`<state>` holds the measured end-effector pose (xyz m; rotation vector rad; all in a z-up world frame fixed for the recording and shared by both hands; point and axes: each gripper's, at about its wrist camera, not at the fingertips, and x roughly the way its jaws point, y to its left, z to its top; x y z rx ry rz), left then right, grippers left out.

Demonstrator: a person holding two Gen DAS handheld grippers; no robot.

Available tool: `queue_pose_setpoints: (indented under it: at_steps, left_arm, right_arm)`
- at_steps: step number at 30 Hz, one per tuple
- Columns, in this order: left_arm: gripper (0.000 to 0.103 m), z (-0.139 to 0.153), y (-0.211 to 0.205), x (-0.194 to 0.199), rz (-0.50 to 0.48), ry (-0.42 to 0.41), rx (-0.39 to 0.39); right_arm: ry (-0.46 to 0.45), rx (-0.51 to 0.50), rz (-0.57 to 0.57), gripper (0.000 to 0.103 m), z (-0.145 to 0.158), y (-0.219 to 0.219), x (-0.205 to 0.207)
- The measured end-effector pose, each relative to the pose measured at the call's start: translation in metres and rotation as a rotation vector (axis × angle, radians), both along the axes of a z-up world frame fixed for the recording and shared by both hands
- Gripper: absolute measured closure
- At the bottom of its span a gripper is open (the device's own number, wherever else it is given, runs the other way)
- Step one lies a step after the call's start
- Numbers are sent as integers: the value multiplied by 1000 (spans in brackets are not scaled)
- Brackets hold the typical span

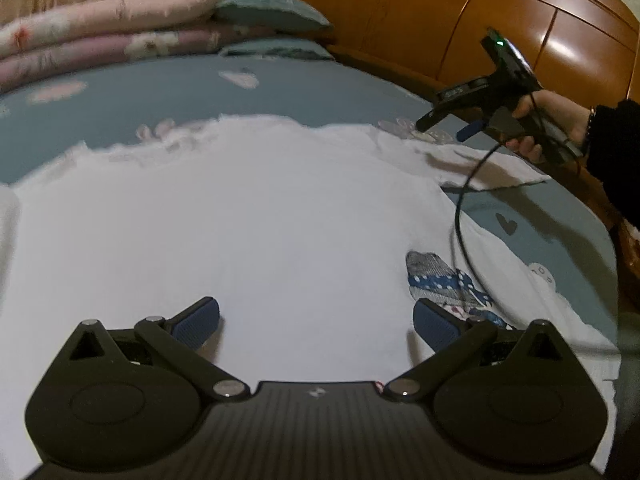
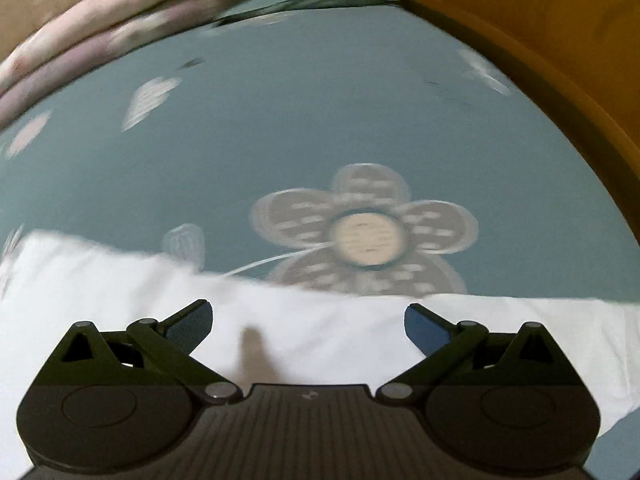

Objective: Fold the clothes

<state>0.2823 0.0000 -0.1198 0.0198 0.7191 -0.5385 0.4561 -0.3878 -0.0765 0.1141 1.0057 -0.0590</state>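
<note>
A white garment [image 1: 248, 216] lies spread flat on a blue-grey bedsheet [image 1: 192, 92], with a blue and grey printed patch [image 1: 440, 276] near its right side. My left gripper [image 1: 316, 324] hovers open just above the cloth, nothing between its blue pads. In the left wrist view the right gripper [image 1: 440, 126] is held by a hand [image 1: 548, 120] over the garment's far right corner, jaws apart. The right wrist view shows my right gripper [image 2: 308, 326] open above the white garment's edge [image 2: 320, 320], beside a large flower print [image 2: 366, 236].
Folded pink and floral quilts [image 1: 120, 28] and teal pillows [image 1: 272, 12] are stacked at the head of the bed. A glossy wooden headboard [image 1: 460, 16] runs along the right. A black cable [image 1: 460, 216] hangs from the right gripper across the garment.
</note>
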Motion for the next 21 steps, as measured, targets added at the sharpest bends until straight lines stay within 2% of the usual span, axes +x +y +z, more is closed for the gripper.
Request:
queue_pose_setpoints:
  at_steps: [5, 7, 9, 12, 14, 19, 21]
  left_arm:
    - [1, 6, 9, 2, 46, -27, 27]
    - [1, 7, 13, 4, 57, -25, 20]
    - [1, 8, 17, 5, 70, -22, 17]
    - [1, 9, 20, 6, 90, -21, 18]
    - [1, 11, 20, 5, 93, -26, 17]
    - [1, 14, 18, 3, 91, -36, 24]
    - [1, 15, 16, 2, 85, -41, 29]
  right_arm:
    - [43, -1, 48, 0, -22, 46, 29]
    - [31, -51, 41, 0, -34, 53, 41]
    - [-6, -64, 28, 0, -35, 53, 50]
    - [-12, -32, -41, 0, -29, 43, 60]
    - [-16, 8, -53, 0, -18, 38, 53]
    - [32, 52, 44, 0, -3, 44, 13]
    - [55, 102, 74, 0, -4, 44, -1]
